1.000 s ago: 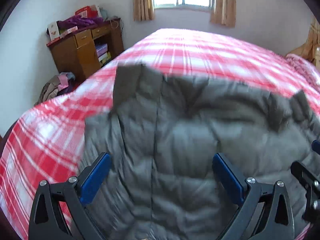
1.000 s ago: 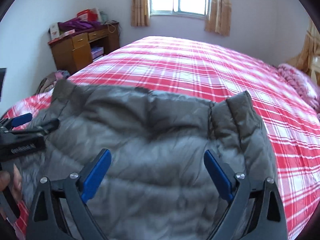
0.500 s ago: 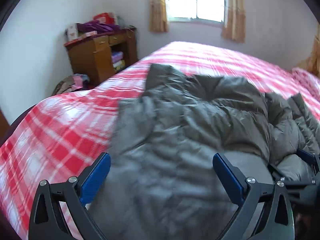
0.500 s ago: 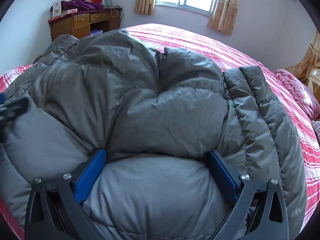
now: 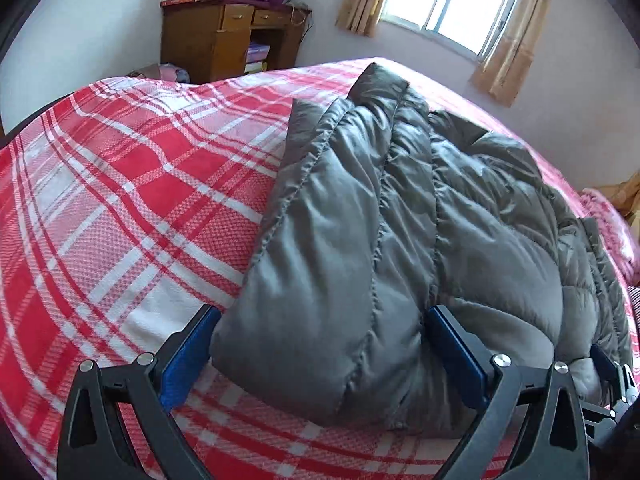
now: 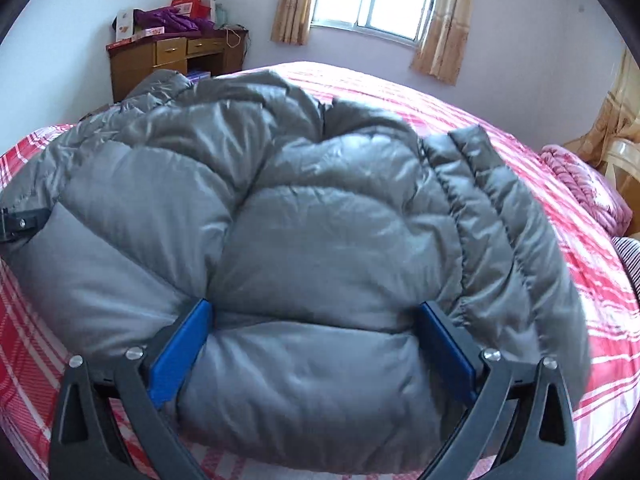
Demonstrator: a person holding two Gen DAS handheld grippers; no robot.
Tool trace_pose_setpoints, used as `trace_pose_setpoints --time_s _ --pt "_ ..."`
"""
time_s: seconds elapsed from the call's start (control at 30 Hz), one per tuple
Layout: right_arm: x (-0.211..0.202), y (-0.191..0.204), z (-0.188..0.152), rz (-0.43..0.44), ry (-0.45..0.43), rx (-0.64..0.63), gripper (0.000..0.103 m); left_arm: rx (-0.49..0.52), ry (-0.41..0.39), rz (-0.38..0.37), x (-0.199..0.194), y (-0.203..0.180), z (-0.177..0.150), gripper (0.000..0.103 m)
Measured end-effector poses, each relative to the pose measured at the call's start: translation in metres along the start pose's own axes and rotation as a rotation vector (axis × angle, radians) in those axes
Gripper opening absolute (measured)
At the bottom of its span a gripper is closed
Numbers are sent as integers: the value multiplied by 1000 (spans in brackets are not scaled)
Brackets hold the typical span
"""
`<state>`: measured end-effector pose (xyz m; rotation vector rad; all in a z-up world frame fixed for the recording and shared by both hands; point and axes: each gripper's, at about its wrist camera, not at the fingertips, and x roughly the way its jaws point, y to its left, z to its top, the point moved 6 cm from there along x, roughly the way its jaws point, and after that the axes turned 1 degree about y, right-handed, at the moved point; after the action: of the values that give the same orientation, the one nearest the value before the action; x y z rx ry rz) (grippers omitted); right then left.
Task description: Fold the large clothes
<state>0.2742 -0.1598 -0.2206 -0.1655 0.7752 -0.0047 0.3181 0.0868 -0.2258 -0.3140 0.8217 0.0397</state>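
Grey quilted puffer jacket (image 5: 400, 240) lies bunched on the red-and-white plaid bed (image 5: 120, 200), filling the centre of both views. My left hand-held gripper (image 5: 324, 354) straddles its near edge with jaws spread wide, not pinching. My right hand-held gripper (image 6: 316, 346) is likewise released, its jaws having just been opening, with puffy fabric bulging between them. I judge the slippery padding may spring back and undo the fold, or a pinch may catch only the top layer. Only the left wrist view shows the jacket's stitched edge and bare bed at left; only the right shows a pink blanket (image 6: 588, 188) at right.
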Motion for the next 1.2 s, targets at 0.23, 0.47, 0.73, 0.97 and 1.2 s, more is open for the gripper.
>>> trace_pose_setpoints --time_s 0.23,0.47,0.73,0.97,1.2 --pt "5 5 -3 -22 6 -8 103 -5 -26 -195 -5 -13 2 31" --pt "3 10 -3 -40 26 12 103 -57 -50 -282 -19 -1 20 13" --pt "2 48 7 -59 29 -9 103 -133 -108 -275 -51 40 30 11" --pt "-12 106 24 120 22 -90 100 -29 -216 -201 -101 54 59 11" --pt "-85 -3 39 123 -145 12 101 226 -337 -218 -146 -35 79 11"
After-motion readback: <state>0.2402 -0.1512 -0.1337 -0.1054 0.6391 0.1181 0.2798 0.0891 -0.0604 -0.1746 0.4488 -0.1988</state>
